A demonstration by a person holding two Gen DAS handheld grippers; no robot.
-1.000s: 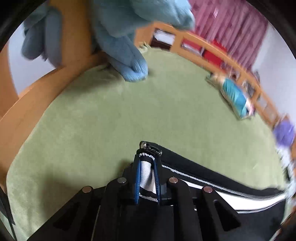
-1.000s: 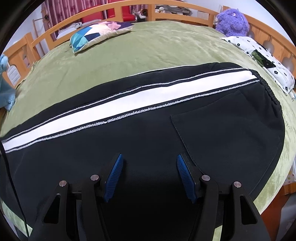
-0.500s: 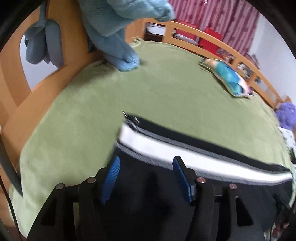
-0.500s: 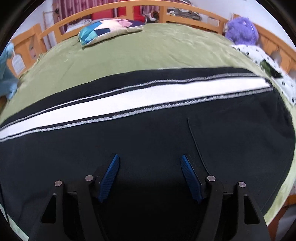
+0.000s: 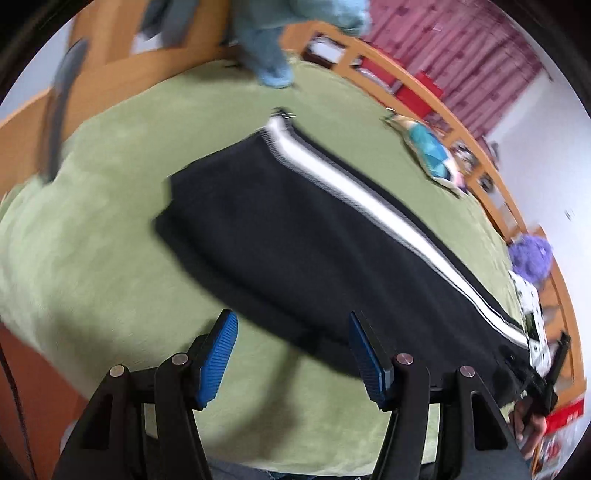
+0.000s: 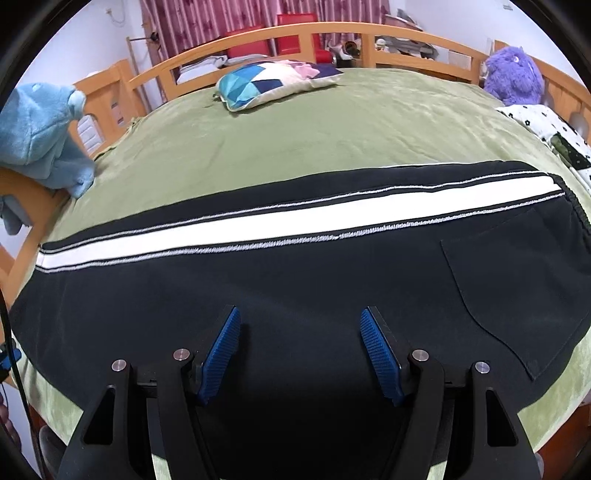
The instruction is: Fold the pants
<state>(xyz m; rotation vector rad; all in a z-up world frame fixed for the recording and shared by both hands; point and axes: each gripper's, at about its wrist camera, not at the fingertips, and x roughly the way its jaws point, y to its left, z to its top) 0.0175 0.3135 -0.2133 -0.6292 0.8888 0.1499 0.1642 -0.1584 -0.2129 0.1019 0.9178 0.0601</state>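
Note:
Black pants (image 6: 295, 280) with a white side stripe lie flat and lengthwise on the green bed cover, waistband and back pocket to the right. In the left wrist view the same pants (image 5: 314, 243) run diagonally, cuff end toward the upper left, somewhat blurred. My left gripper (image 5: 291, 354) is open above the near edge of the pant leg with nothing between its blue pads. My right gripper (image 6: 301, 350) hangs open over the black fabric near the seat, gripping nothing.
A blue plush toy (image 6: 40, 129) sits on the wooden bed rail (image 6: 258, 35) at the left. A patterned pillow (image 6: 273, 81) lies at the far side, a purple plush (image 6: 513, 74) and spotted cloth (image 6: 546, 125) at the right. A hand (image 5: 528, 428) shows at the left view's right edge.
My left gripper let go of the cuff, opened and pulled back toward the near bed edge, so the whole leg shows. My right gripper widened a little and backed off slightly.

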